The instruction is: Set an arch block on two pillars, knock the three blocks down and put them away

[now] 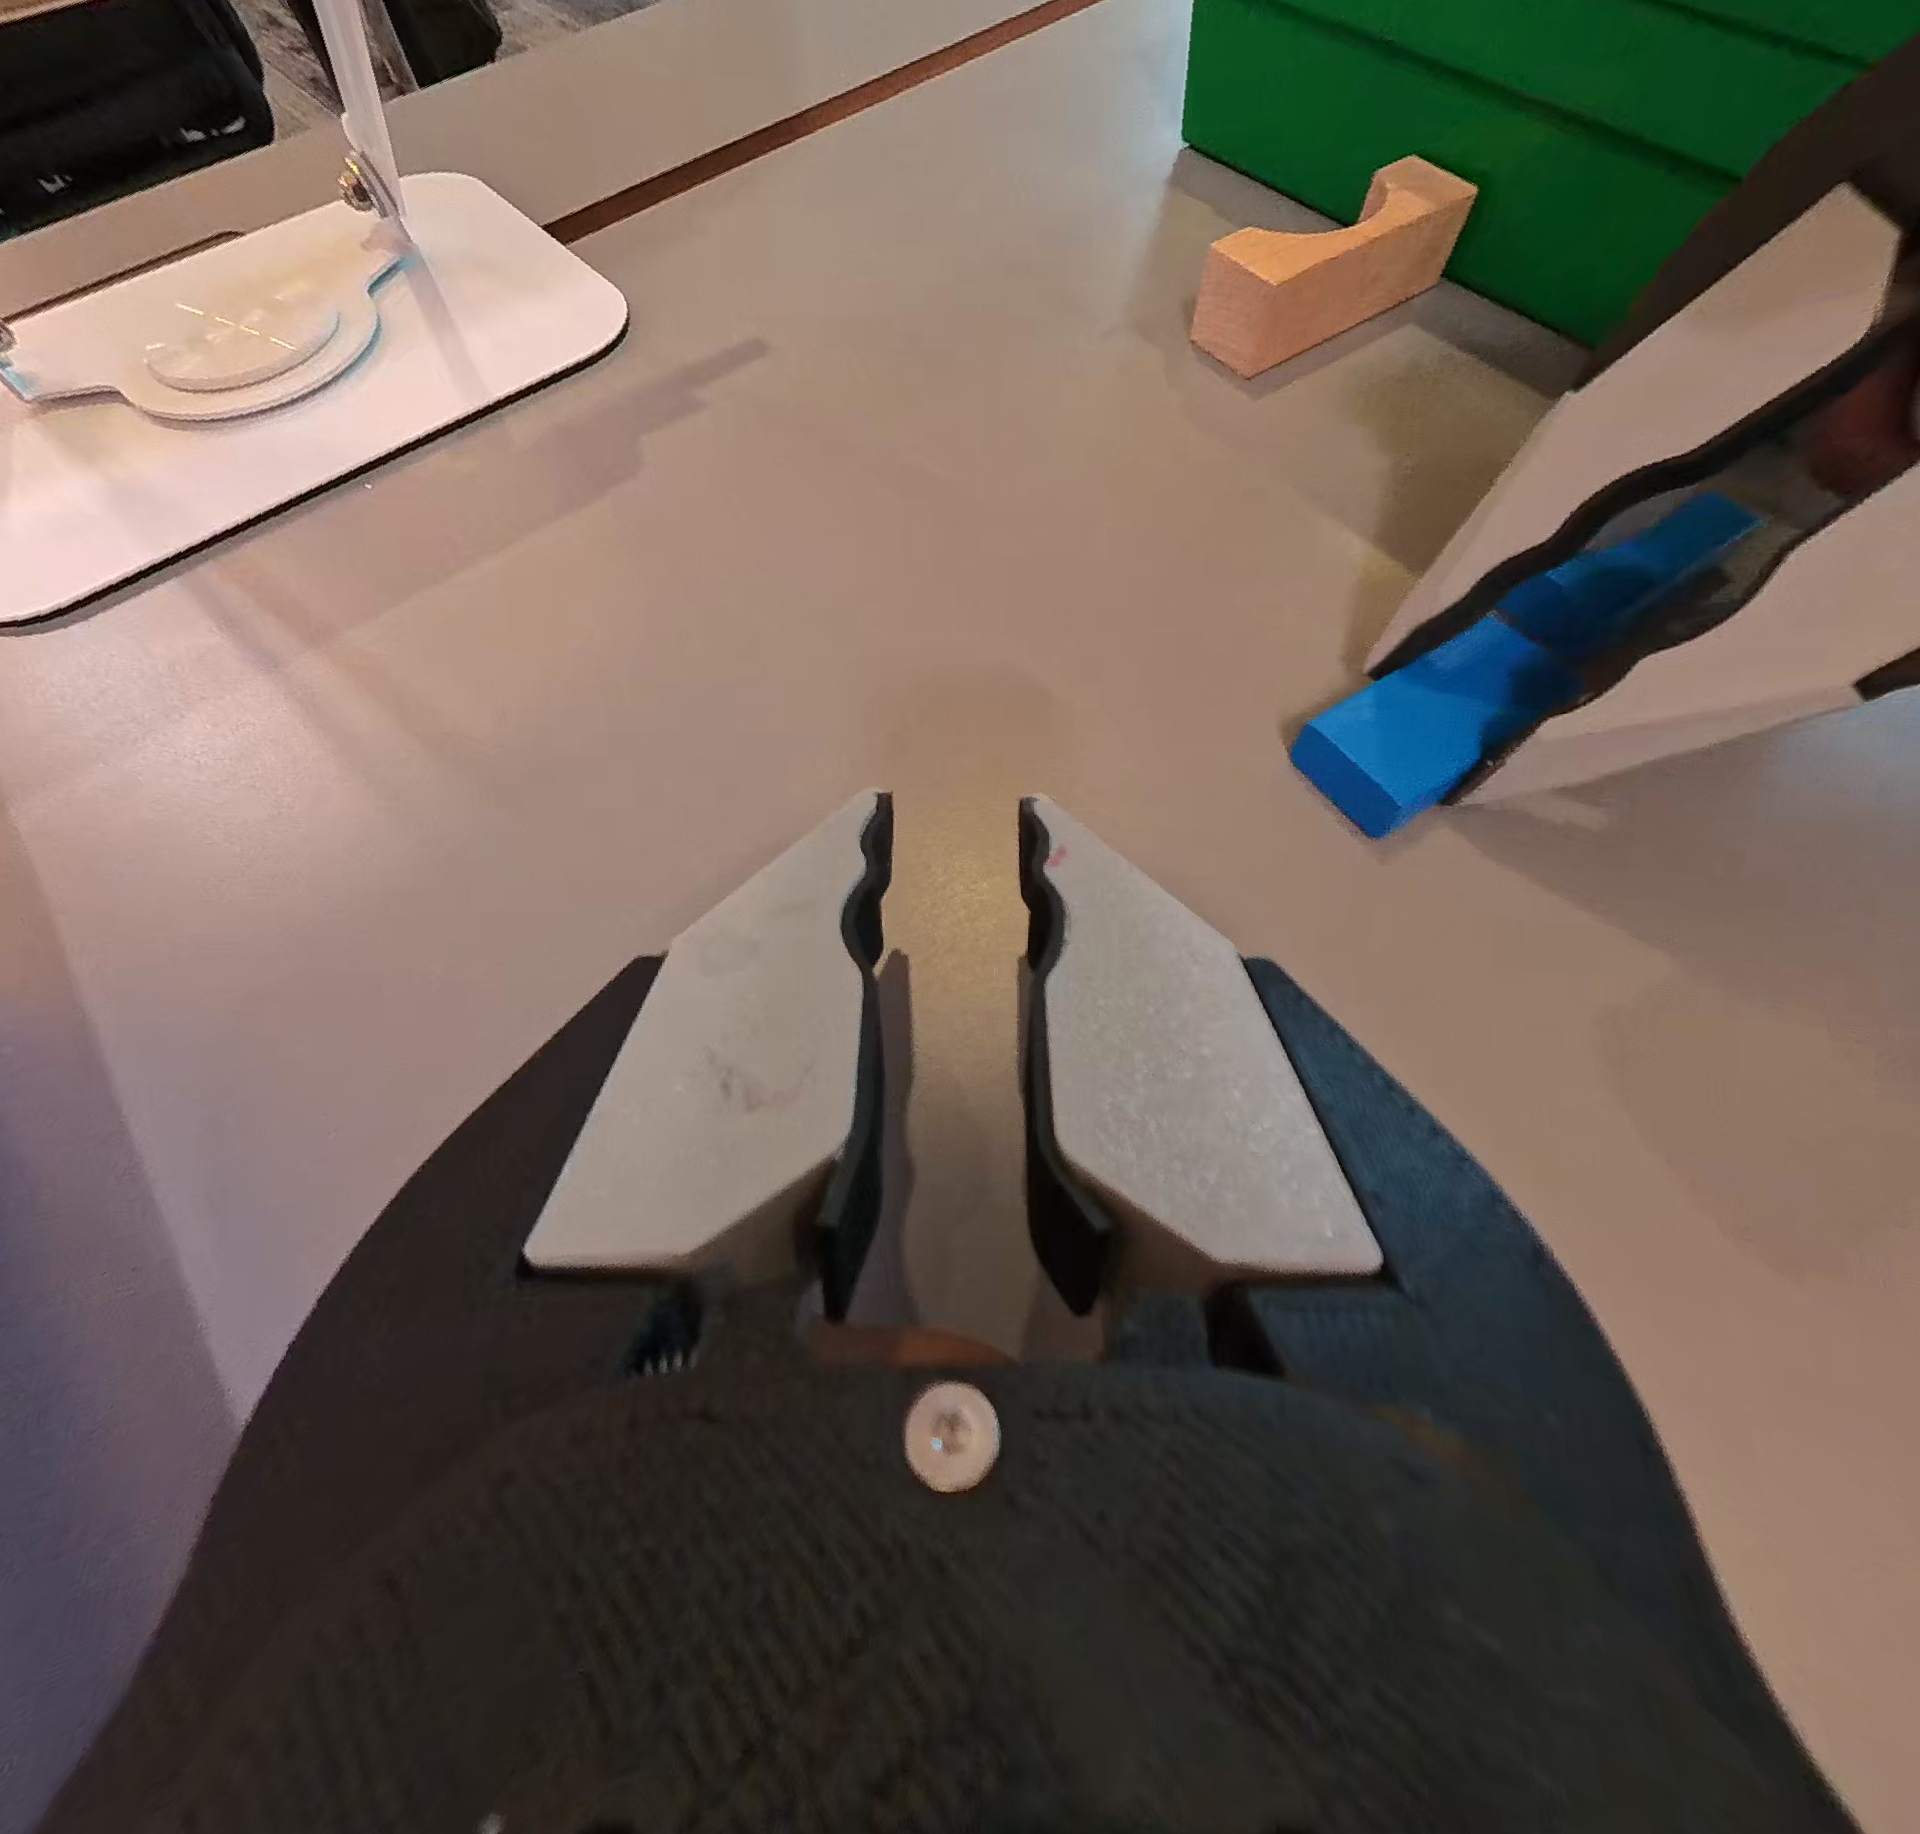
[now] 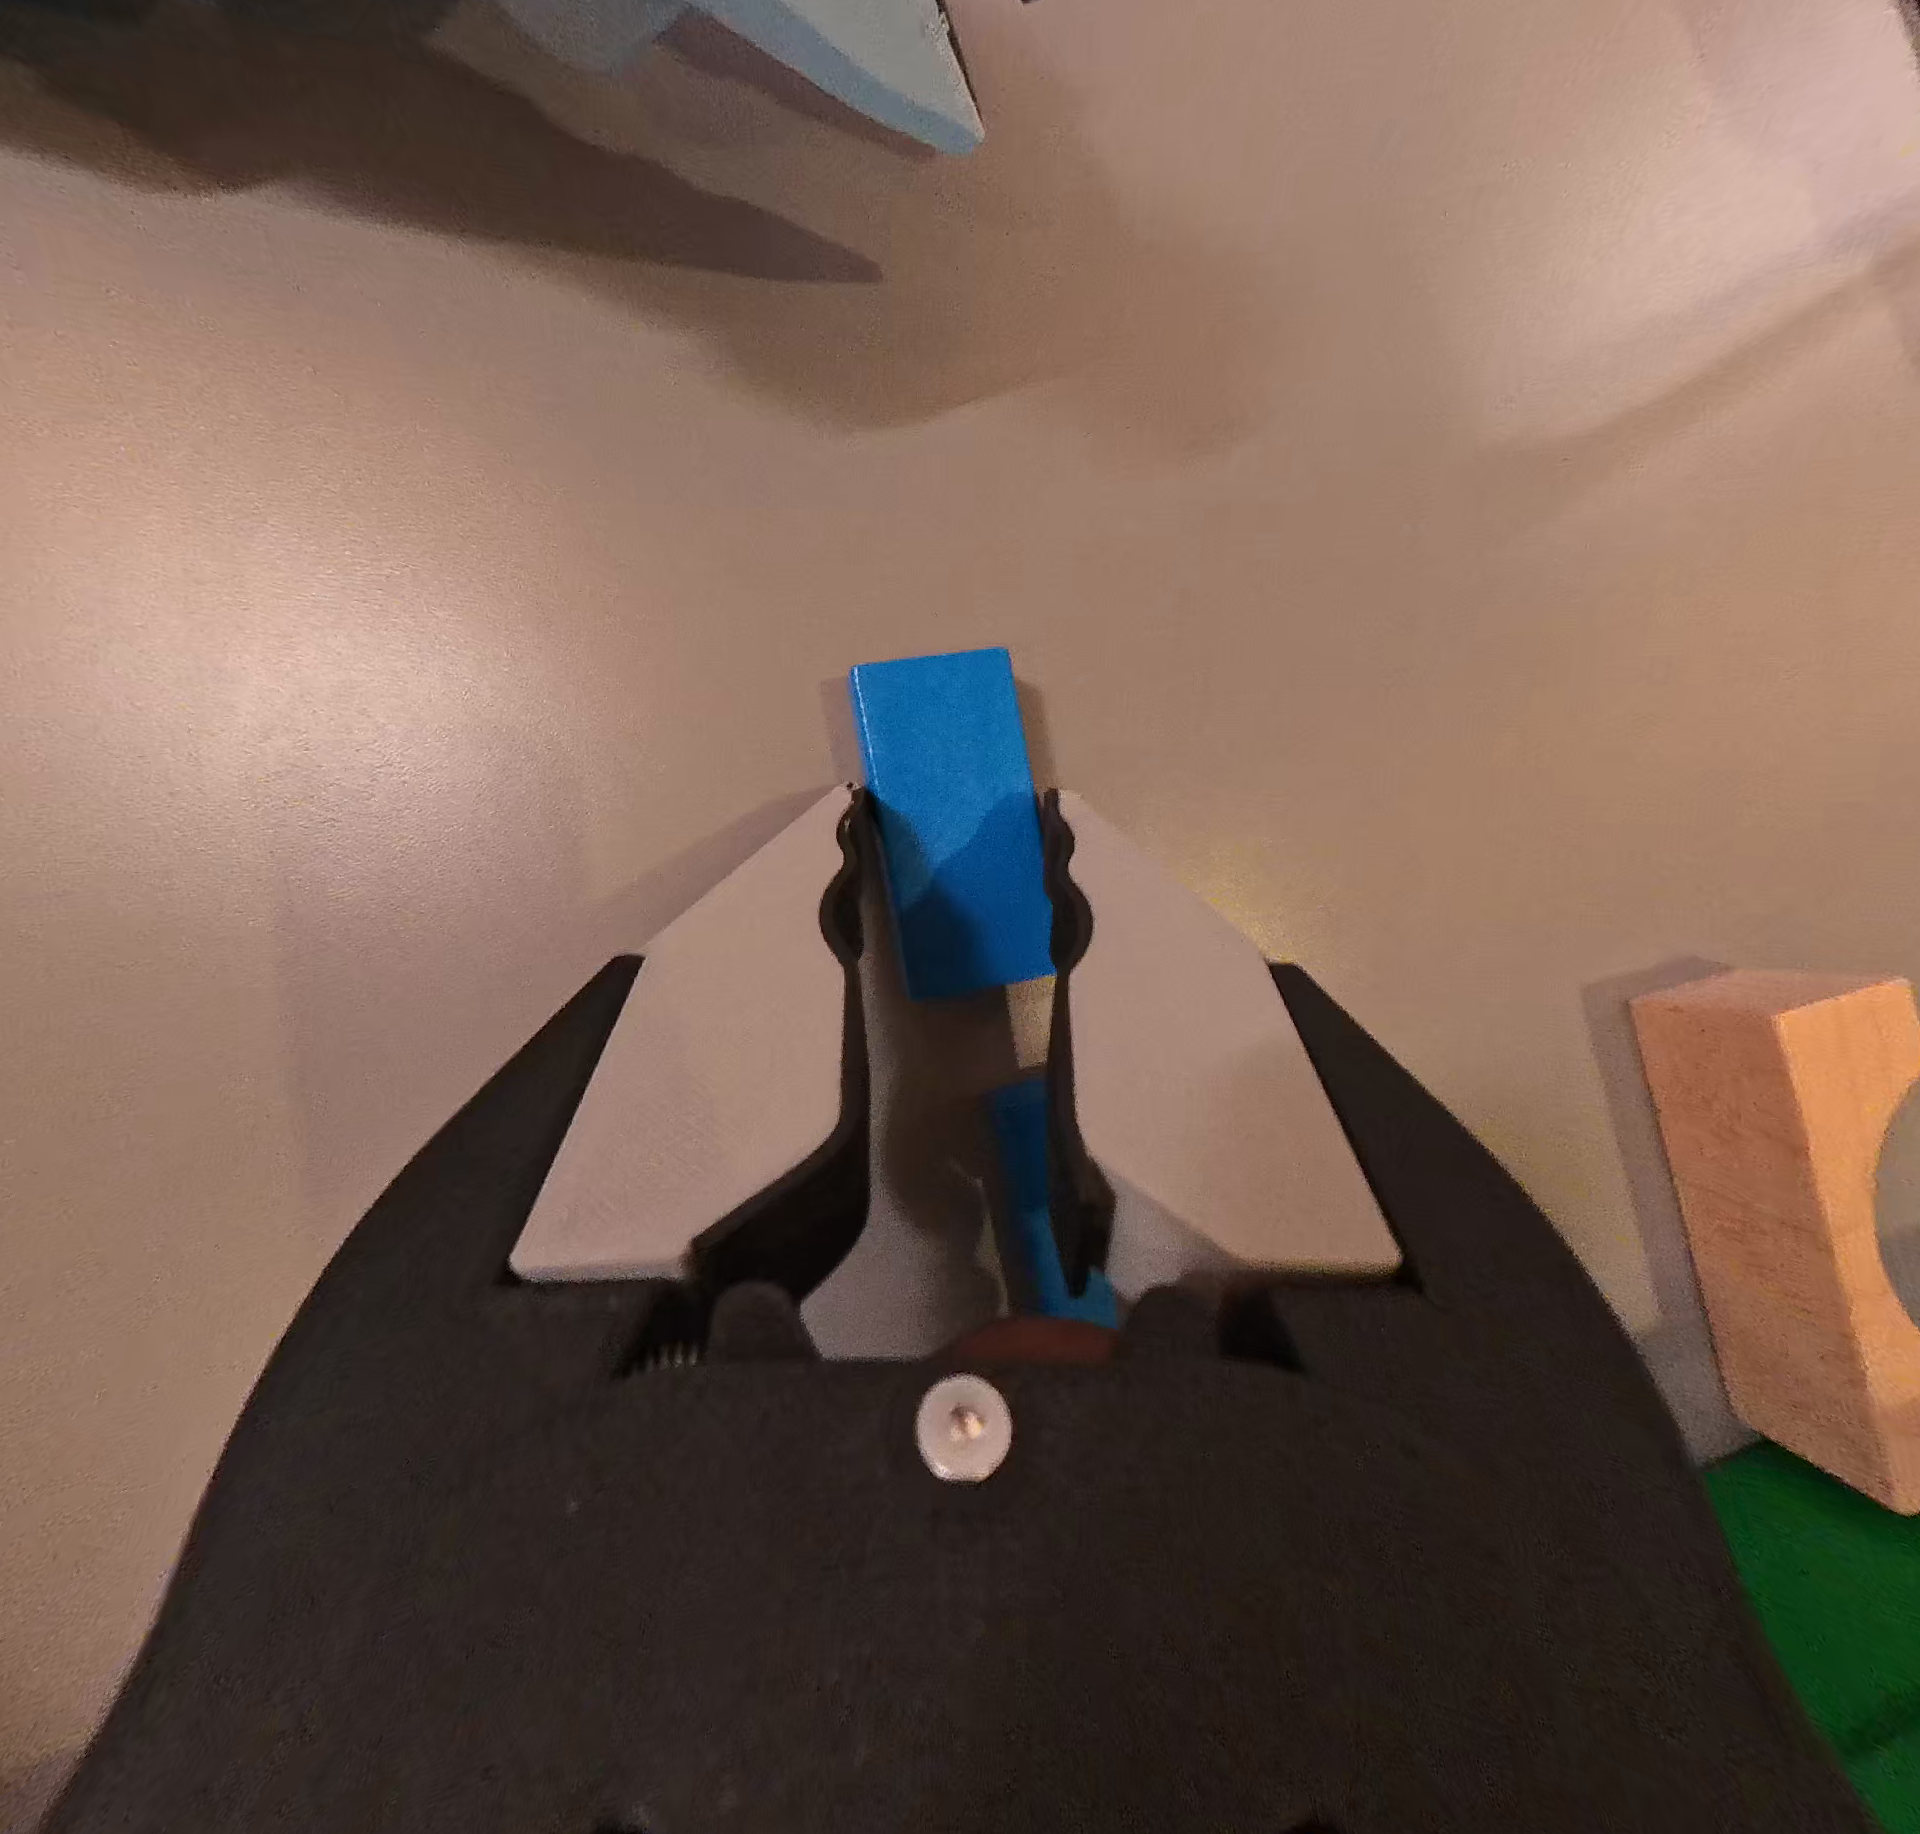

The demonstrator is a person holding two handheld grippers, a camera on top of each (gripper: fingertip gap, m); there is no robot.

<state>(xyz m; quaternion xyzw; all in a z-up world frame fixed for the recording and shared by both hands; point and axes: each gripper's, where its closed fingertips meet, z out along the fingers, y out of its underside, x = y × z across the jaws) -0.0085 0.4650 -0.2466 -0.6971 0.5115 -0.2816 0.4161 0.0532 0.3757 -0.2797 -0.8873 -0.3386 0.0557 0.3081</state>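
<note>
1. Worktop point(image 1: 935, 496) – grey, carrying a green box point(image 1: 1538, 70) at upper right.
2. Arch block point(image 1: 1325, 262) lies beside that box.
3. Right gripper point(image 2: 951, 797) pinches a blue block point(image 2: 951, 818), likely a pillar – low centre.
4. Left gripper point(image 1: 956, 808) is spread, empty.

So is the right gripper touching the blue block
Touching. The right wrist view shows the right gripper with both black pads pressed against the sides of the blue block, no gap either side.

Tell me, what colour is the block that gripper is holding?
Bright blue block, clamped in the right gripper; the right wrist view shows it best.
</note>
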